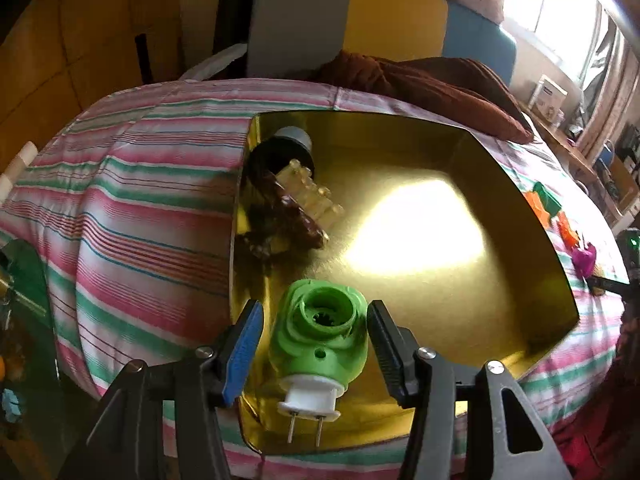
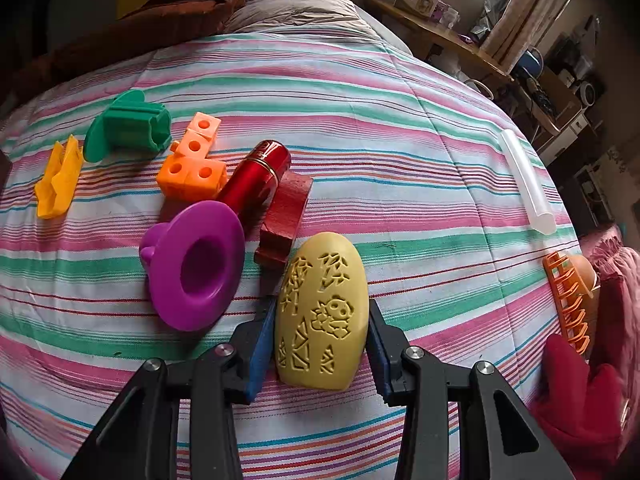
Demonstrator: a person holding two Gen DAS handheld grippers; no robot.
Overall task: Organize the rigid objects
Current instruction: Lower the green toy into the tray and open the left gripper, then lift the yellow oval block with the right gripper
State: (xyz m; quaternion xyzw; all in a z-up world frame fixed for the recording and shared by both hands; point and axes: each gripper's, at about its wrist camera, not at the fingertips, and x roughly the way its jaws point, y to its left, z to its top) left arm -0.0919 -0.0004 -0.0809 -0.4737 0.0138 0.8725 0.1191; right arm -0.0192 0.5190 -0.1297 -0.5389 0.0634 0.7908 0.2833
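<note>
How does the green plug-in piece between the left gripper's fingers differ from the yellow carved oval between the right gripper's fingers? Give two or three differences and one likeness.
The green plug-in piece lies inside the gold tray; the yellow oval lies on the striped bedcover.
The green piece has a white plug with two metal pins; the oval has only cut-out patterns.
The left pads stand clear of the green piece; the right pads press the oval.
Both are hard plastic.

Window glare – fisheye-warped, dim edges.
</note>
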